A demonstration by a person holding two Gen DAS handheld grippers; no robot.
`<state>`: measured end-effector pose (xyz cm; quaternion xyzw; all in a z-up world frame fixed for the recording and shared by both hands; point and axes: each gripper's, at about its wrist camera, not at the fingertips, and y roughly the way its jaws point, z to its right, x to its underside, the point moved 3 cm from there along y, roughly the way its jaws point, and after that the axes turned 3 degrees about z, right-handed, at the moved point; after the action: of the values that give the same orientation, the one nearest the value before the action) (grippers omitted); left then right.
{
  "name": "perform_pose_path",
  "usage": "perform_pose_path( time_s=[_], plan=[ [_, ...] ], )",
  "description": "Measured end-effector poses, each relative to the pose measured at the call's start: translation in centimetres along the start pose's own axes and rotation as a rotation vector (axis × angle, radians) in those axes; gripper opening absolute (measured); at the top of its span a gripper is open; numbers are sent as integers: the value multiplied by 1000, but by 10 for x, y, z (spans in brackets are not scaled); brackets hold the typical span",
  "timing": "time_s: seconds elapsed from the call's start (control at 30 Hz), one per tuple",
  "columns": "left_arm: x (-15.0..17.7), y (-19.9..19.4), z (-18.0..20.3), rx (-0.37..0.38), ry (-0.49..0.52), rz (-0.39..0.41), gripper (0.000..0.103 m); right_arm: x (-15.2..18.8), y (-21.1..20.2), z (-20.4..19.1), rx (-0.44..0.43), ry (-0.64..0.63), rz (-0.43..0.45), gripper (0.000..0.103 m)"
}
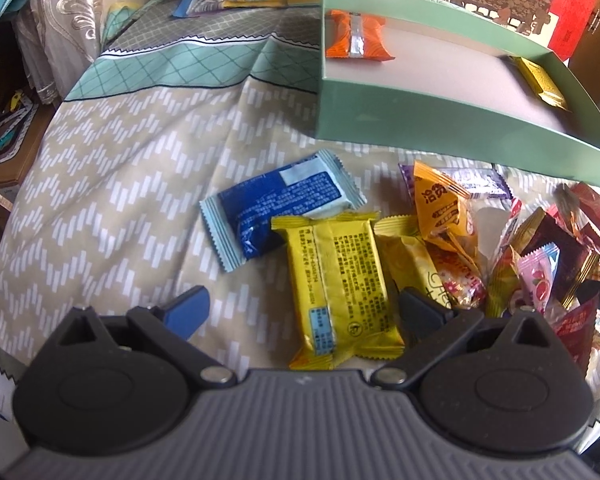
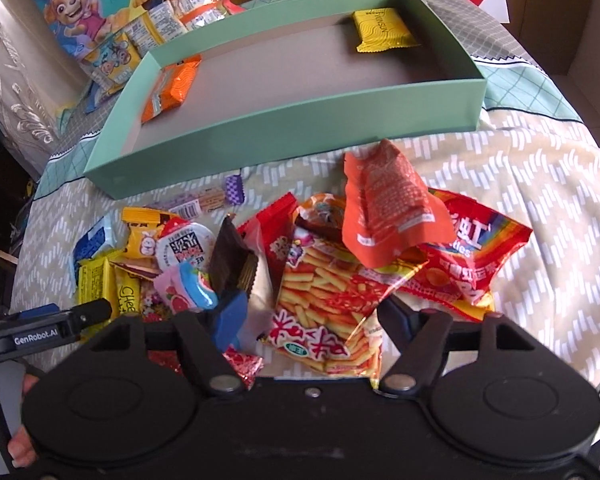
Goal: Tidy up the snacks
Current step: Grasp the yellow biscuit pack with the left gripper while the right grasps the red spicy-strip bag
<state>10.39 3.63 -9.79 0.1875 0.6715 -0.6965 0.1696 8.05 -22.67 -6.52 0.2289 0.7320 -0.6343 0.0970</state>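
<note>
**Right tool poised over the stick-snack bag**

On the bed (image 2: 540,168), the right tool (image 2: 312,316) stands wide astride the red stick-snack bag (image 2: 328,300), pads clear. Better to pinch one crimped edge, lift clear of the pile, then lay it mid-tray. The green tray (image 2: 284,120) lies toward the bed's far edge. The left tool (image 1: 300,312), wide, straddles a yellow packet (image 1: 340,284)
</note>
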Motion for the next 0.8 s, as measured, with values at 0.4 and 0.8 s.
perform_pose_path(
  time_s=[0.4, 0.8],
  plan=[
    [6, -10, 1, 36, 26, -10, 47, 11, -17, 26, -58, -18, 19, 42],
    [9, -30, 12, 96, 48, 8, 47, 14, -24, 30, -112, -151, -27, 40]
  ],
)
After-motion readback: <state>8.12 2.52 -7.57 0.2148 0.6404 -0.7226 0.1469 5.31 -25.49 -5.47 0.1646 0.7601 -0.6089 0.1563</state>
